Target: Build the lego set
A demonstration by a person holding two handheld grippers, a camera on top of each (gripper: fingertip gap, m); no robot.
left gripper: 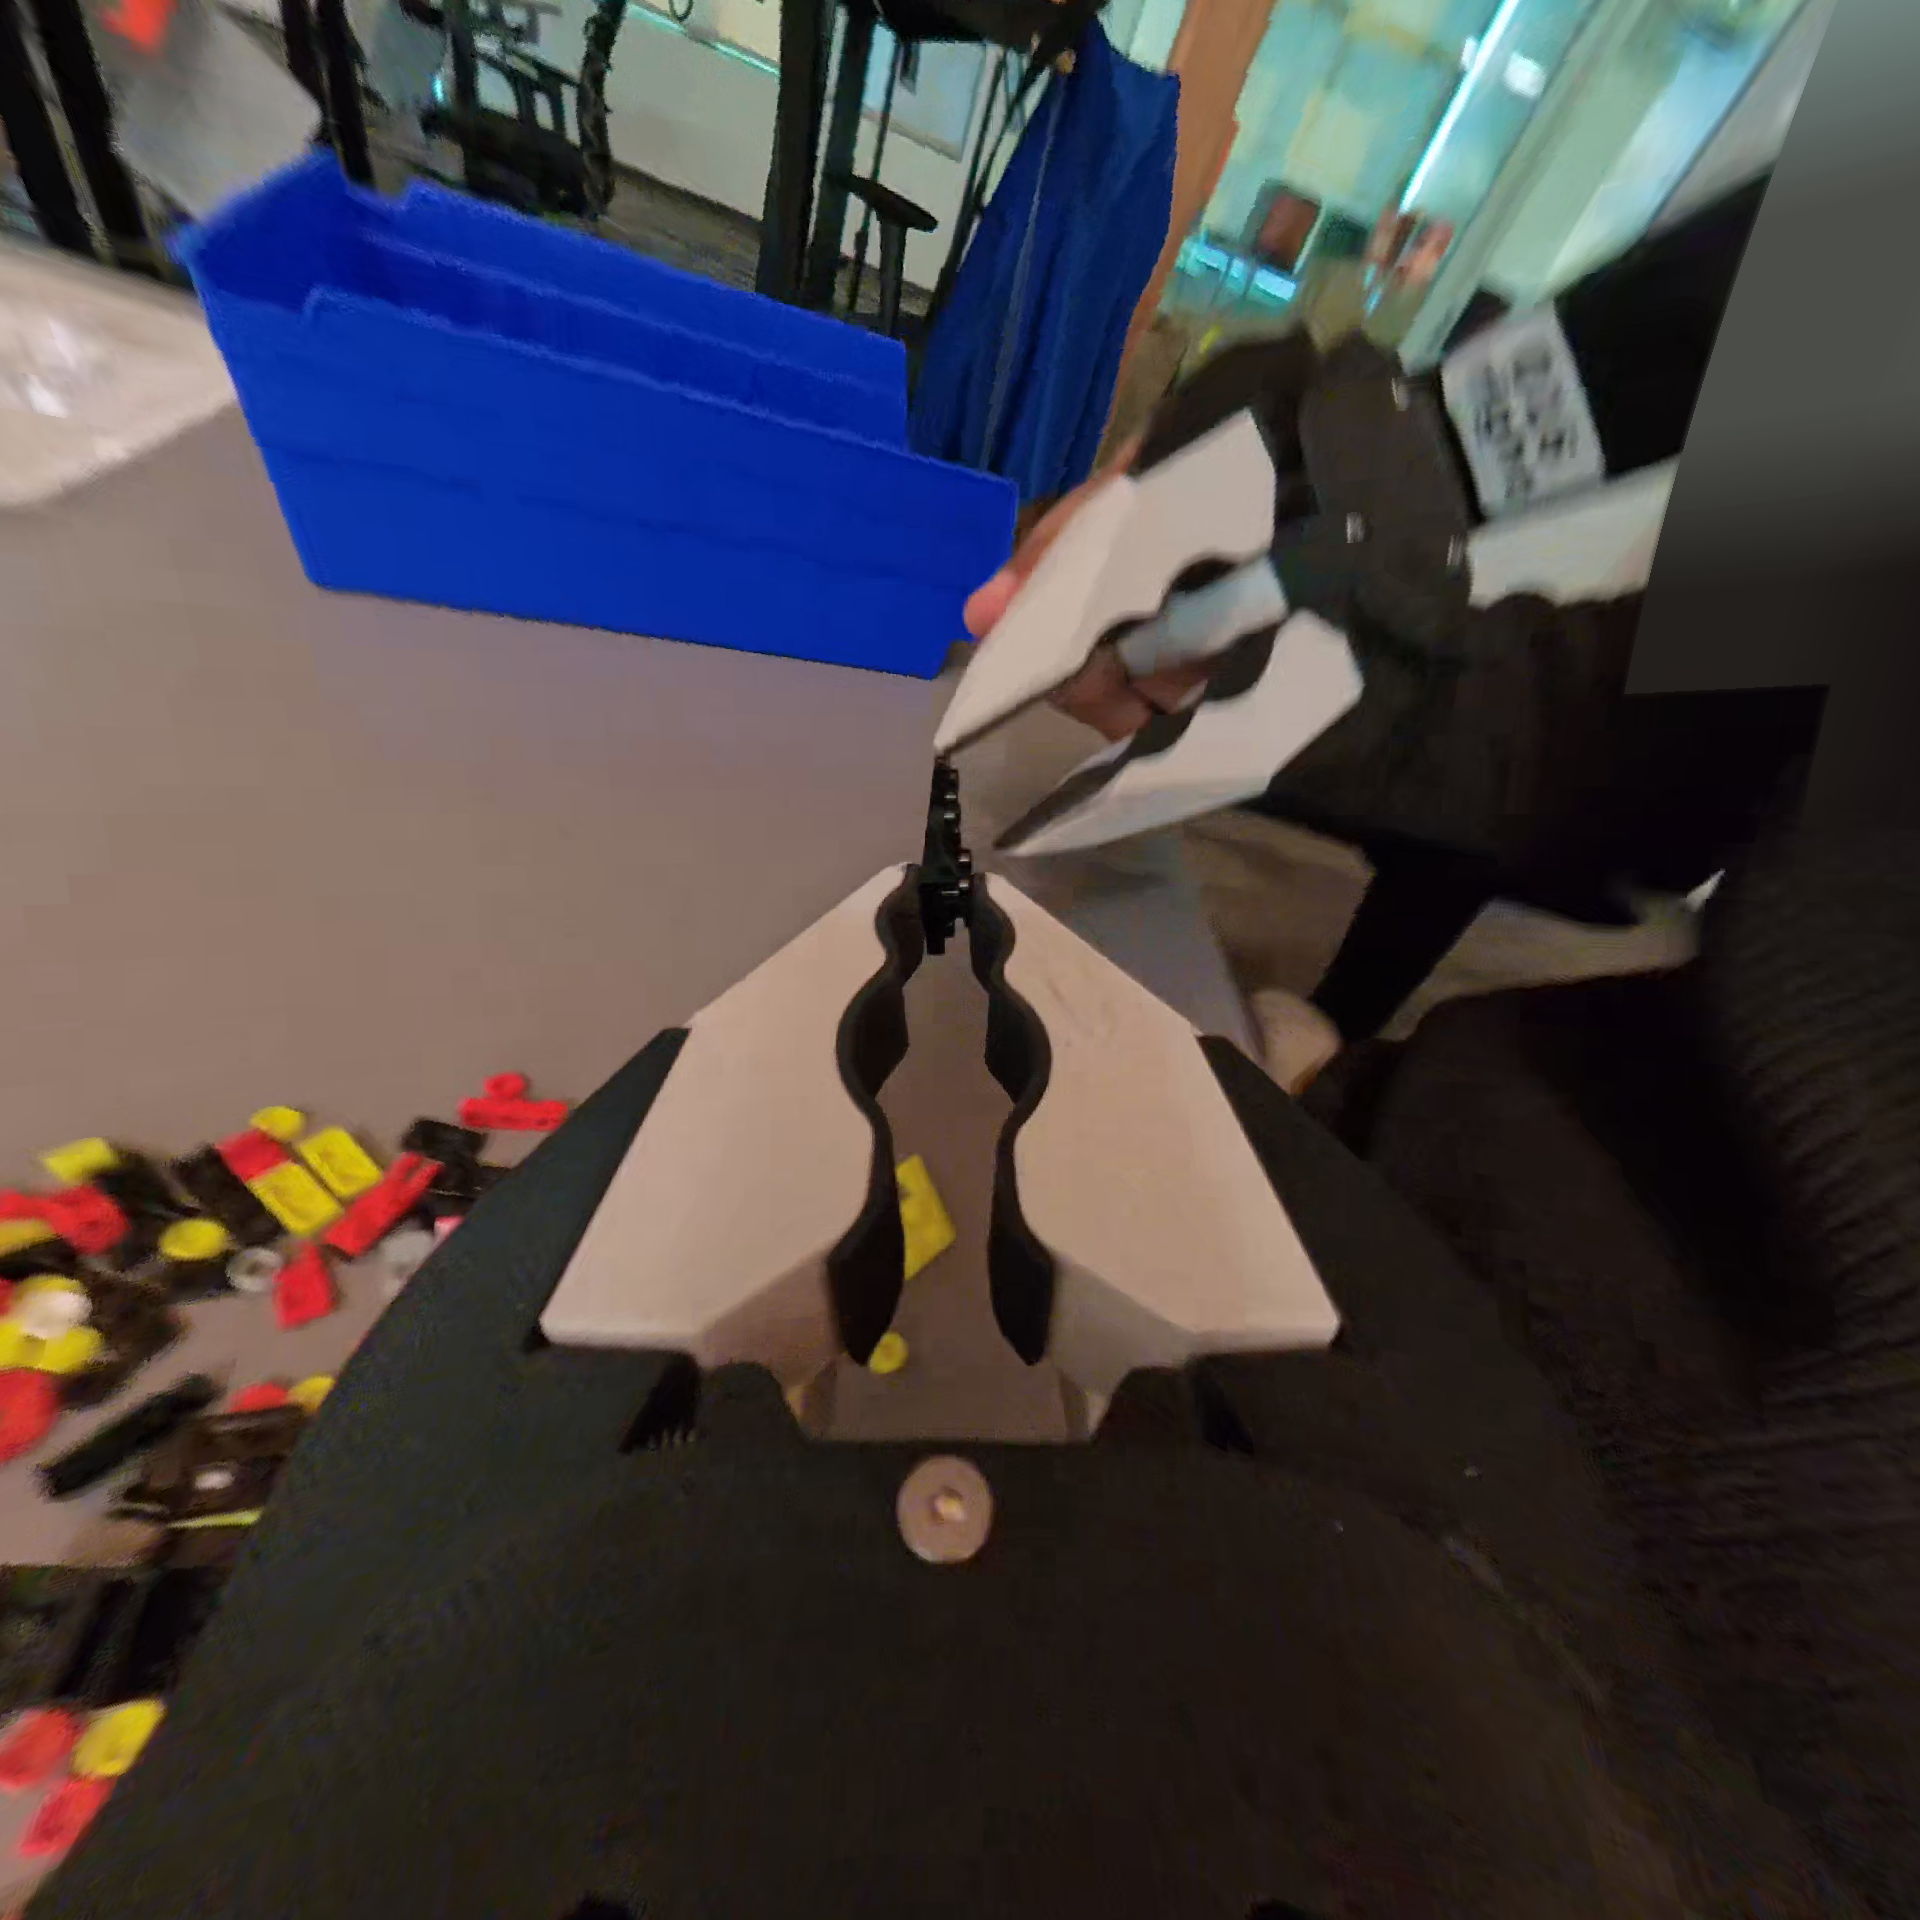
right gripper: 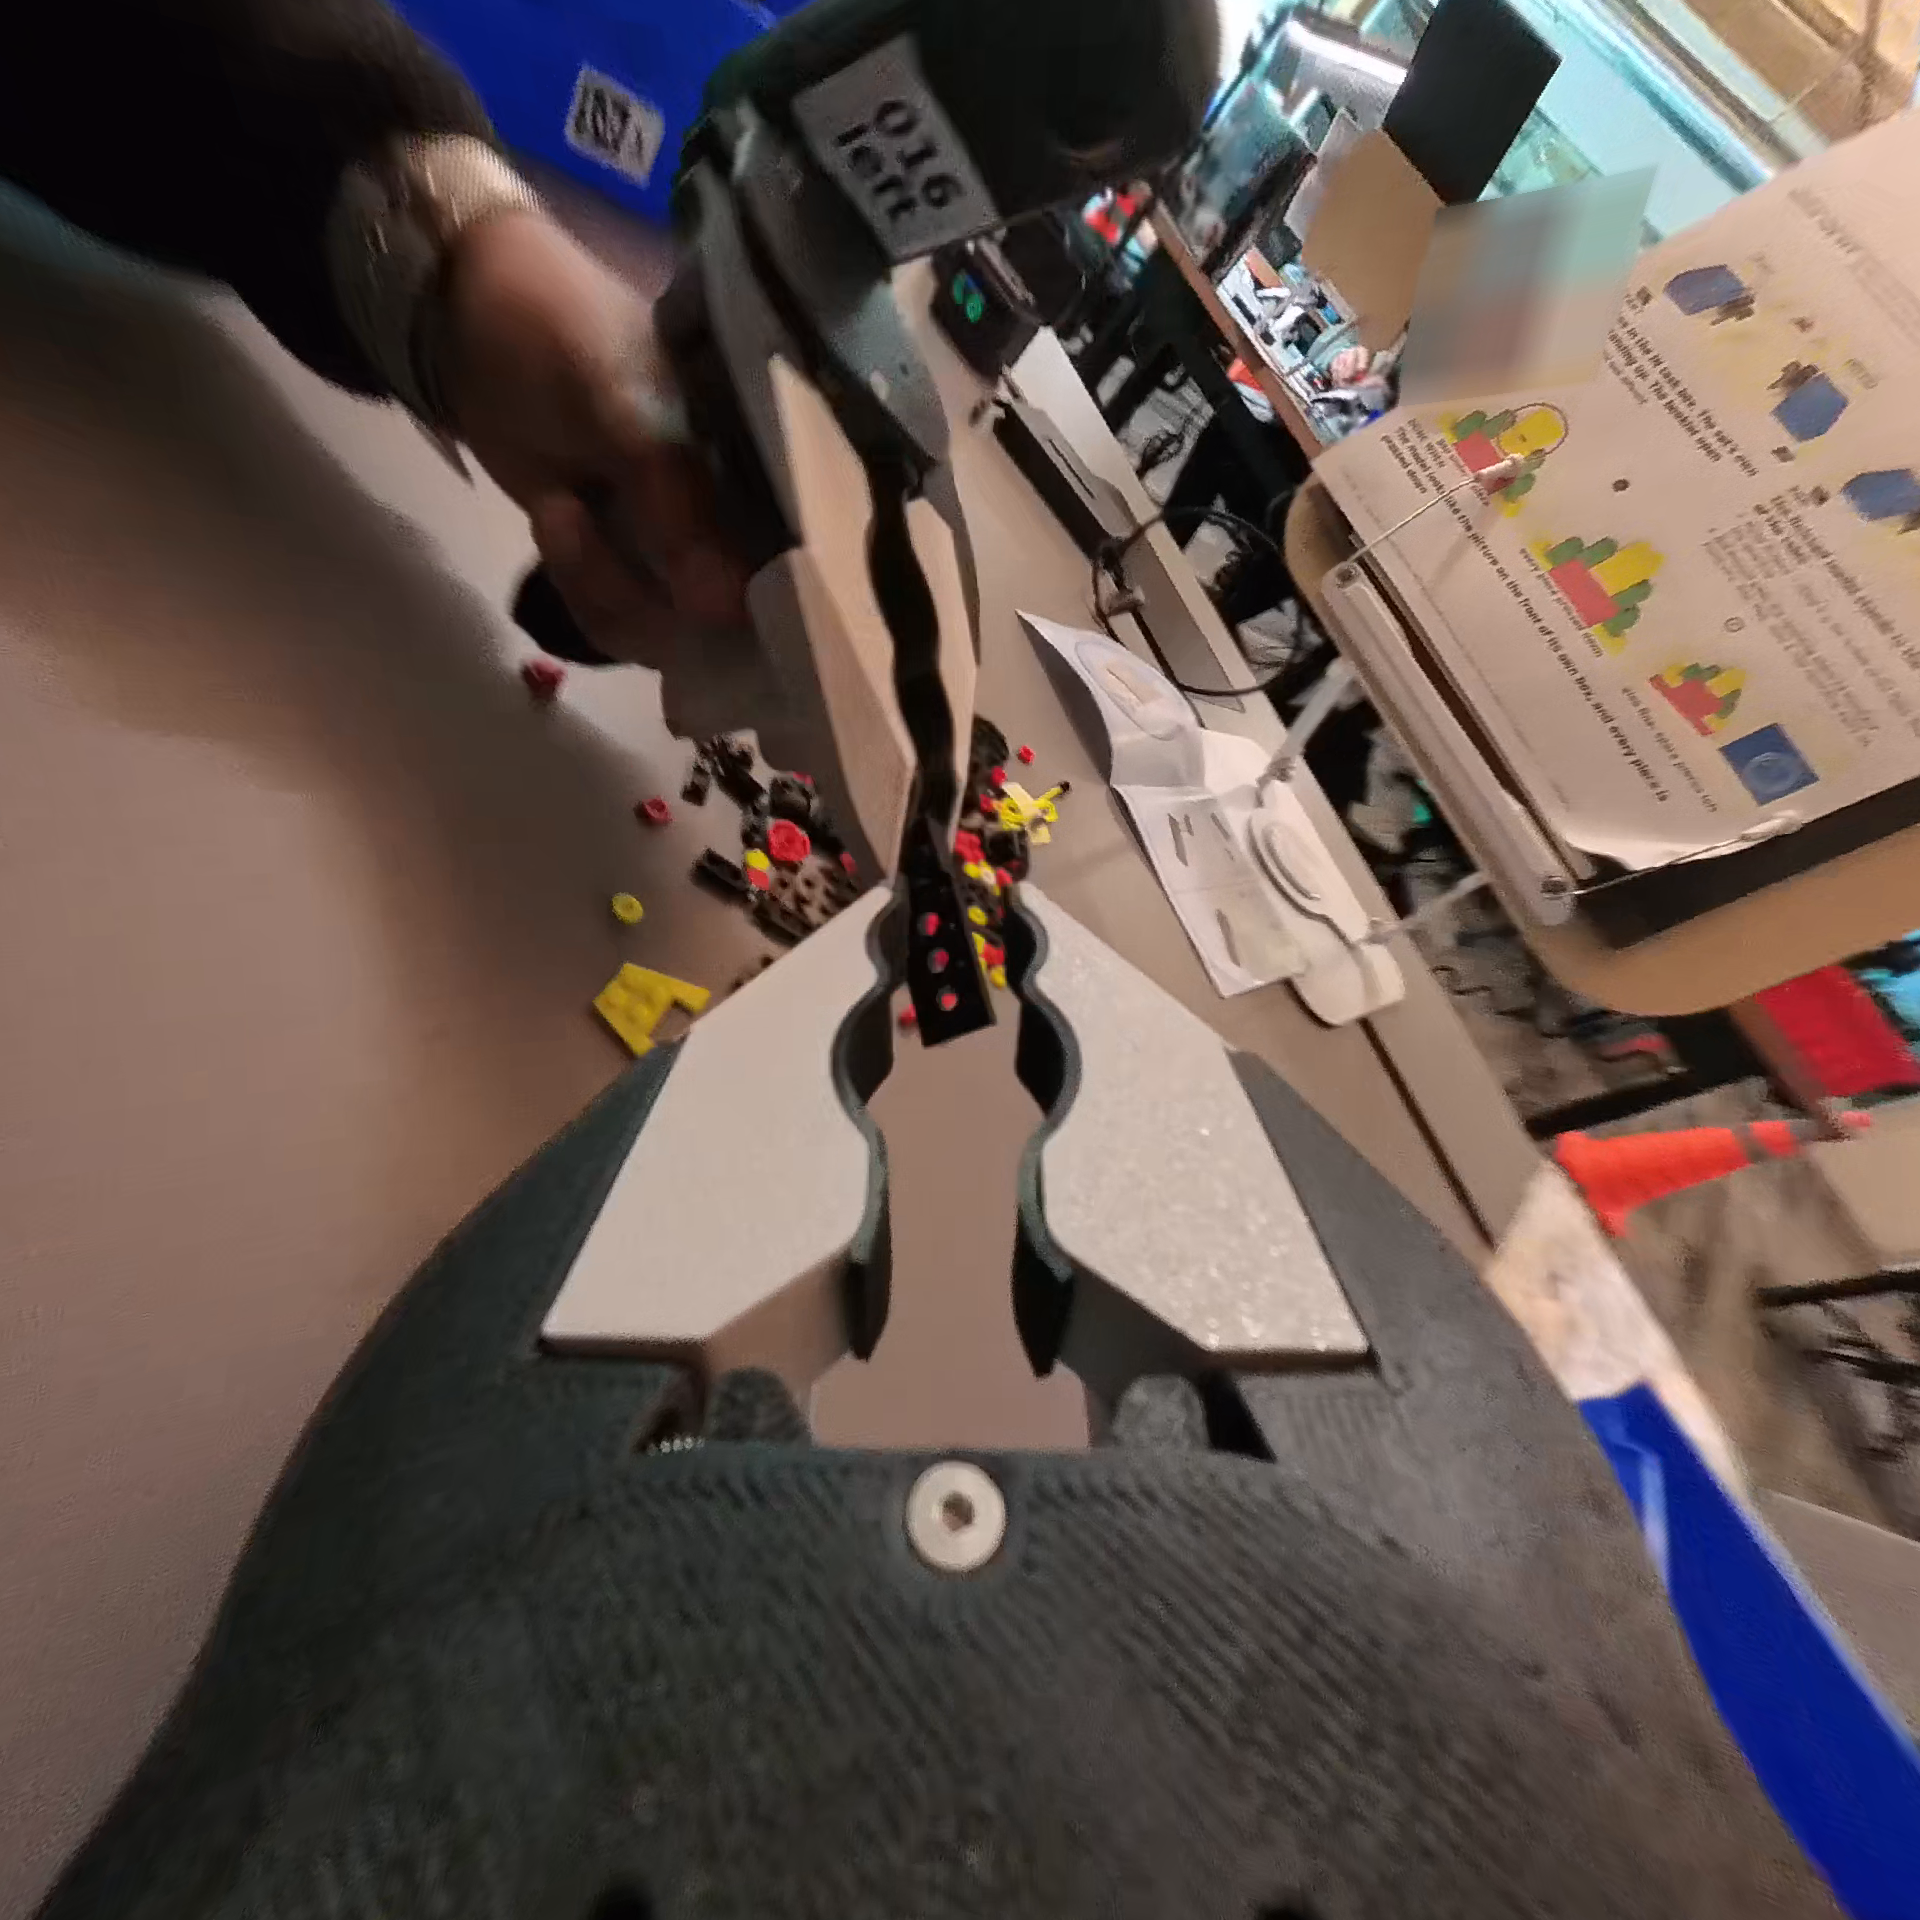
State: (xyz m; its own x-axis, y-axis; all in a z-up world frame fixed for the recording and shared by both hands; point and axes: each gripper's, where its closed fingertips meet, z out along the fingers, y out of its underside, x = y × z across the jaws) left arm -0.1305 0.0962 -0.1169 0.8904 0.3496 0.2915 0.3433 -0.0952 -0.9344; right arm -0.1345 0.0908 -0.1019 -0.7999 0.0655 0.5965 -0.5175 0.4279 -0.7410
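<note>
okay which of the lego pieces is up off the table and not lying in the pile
The long black plate, pinched edge-on in the left gripper. The other red, yellow and black pieces lie loose on the table.

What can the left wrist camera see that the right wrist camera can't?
Only the left wrist view shows the whole blue bin standing on the table.

Only the right wrist view shows the instruction sheet on its stand, the small booklet and the orange cone.

Both show the black lego plate, pinched by the left gripper with the right gripper open around its other end, plus the pile of loose pieces.
</note>
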